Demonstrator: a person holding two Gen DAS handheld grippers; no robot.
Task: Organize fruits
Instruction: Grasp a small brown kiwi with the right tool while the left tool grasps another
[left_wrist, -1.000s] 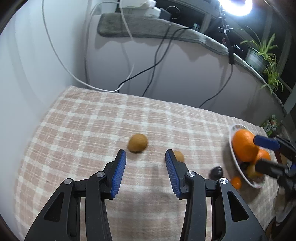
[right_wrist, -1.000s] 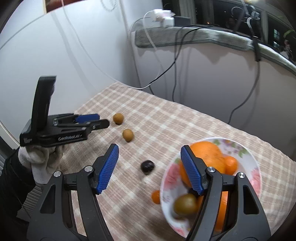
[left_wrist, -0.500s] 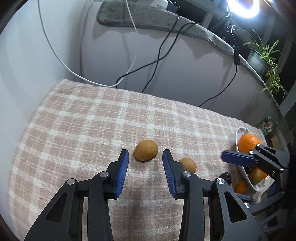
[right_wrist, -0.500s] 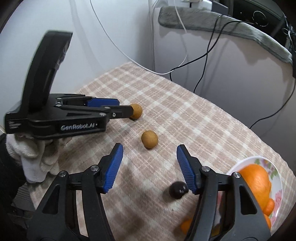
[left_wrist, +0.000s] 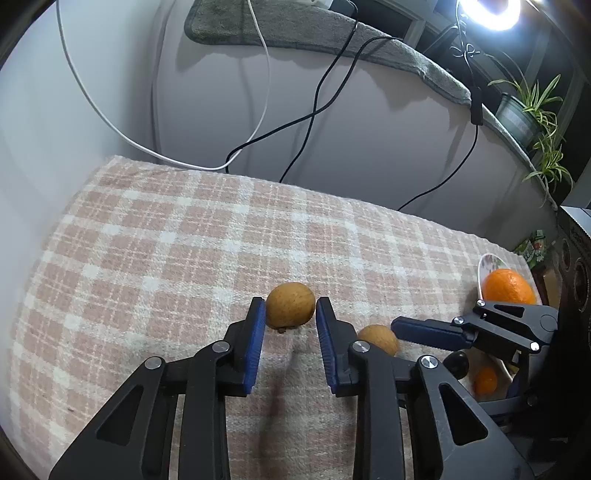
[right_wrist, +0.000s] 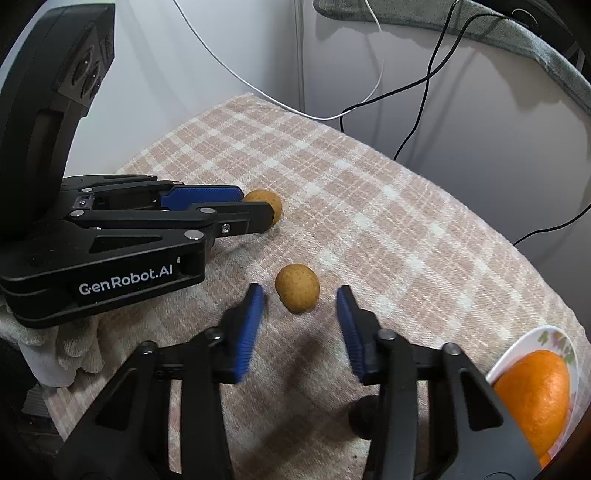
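Two small tan round fruits lie on the checked cloth. My left gripper (left_wrist: 290, 308) is open, with its tips on either side of the far fruit (left_wrist: 290, 305); whether the pads touch it I cannot tell. It shows from the side in the right wrist view (right_wrist: 255, 206). My right gripper (right_wrist: 300, 293) is open, with its tips just short of the near fruit (right_wrist: 297, 282). That fruit also shows in the left wrist view (left_wrist: 378, 338). The white floral plate (right_wrist: 517, 354) holds a large orange (right_wrist: 535, 391).
A dark round fruit (left_wrist: 457, 363) and a small orange fruit (left_wrist: 485, 380) lie on the cloth beside the plate (left_wrist: 487, 260). Cables (left_wrist: 314, 110) hang down the wall behind the table. A potted plant (left_wrist: 528, 110) stands on the ledge at the right.
Both grippers moved forward and down toward the tan fruits. The left gripper's jaws narrowed around the far fruit. The right gripper moved from the plate to the near fruit.
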